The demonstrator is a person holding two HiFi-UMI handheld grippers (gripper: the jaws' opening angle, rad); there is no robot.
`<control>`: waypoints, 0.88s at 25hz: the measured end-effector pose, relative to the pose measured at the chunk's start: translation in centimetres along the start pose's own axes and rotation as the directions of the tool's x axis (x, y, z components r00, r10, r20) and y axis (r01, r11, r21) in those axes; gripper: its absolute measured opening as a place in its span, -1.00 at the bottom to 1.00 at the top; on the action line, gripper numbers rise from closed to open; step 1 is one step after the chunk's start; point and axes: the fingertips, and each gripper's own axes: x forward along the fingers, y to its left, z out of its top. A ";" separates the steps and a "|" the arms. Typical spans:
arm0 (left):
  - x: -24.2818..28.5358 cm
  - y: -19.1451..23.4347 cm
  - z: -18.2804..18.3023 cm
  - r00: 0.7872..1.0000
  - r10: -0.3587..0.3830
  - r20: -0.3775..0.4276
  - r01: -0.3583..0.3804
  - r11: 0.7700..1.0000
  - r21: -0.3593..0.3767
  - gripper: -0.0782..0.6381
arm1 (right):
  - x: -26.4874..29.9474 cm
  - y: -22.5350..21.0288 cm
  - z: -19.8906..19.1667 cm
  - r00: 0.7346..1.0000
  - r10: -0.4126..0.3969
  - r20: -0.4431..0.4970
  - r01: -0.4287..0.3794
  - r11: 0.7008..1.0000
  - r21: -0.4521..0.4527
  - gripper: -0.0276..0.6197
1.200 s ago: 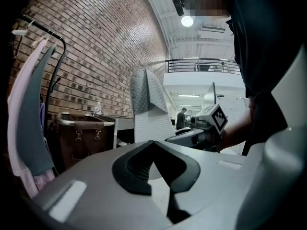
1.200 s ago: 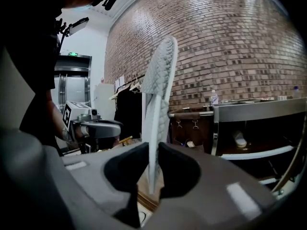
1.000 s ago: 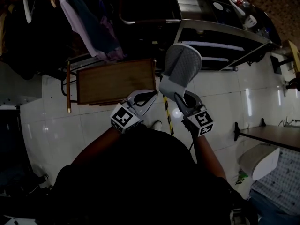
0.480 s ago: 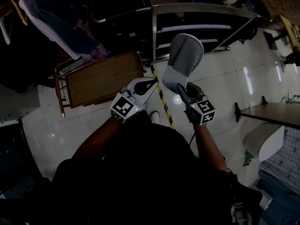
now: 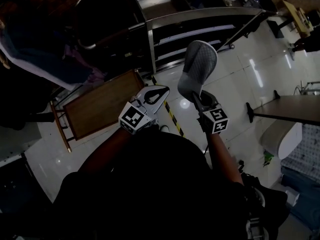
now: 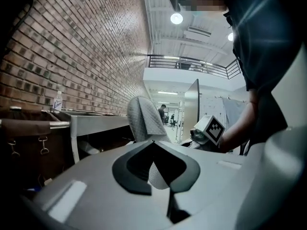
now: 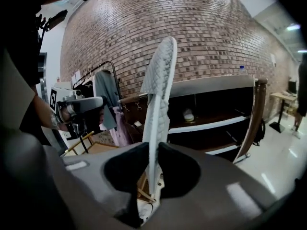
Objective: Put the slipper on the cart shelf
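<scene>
Cart shelf (image 7: 216,123) stands open-fronted; wooden table (image 5: 100,109) flanks it.

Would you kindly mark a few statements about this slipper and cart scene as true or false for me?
1. The right gripper is shut on the grey slipper. True.
2. The left gripper grips the slipper too. False: its jaws are together on nothing, beside the slipper.
3. The slipper lies on a shelf of the cart. False: it is held upright in the air, short of the cart.
4. A wooden table stands on the floor, left of the grippers in the head view. True.
</scene>
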 end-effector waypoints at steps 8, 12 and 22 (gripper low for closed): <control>1.9 3.6 0.0 0.996 -0.087 0.016 0.087 0.996 -0.007 -0.78 | 5.0 -2.1 -1.8 0.995 -0.017 -0.095 0.025 0.996 0.088 -0.72; 2.7 4.5 0.0 0.995 -0.102 0.012 0.102 0.995 0.004 -0.78 | 7.0 -3.2 -3.1 0.990 0.032 -0.141 -0.007 0.984 0.177 -0.72; 7.0 7.7 -0.1 0.999 -0.035 -0.002 0.035 0.999 0.010 -0.78 | 14.0 -7.1 -5.7 0.927 0.260 -0.270 -0.157 0.923 0.350 -0.72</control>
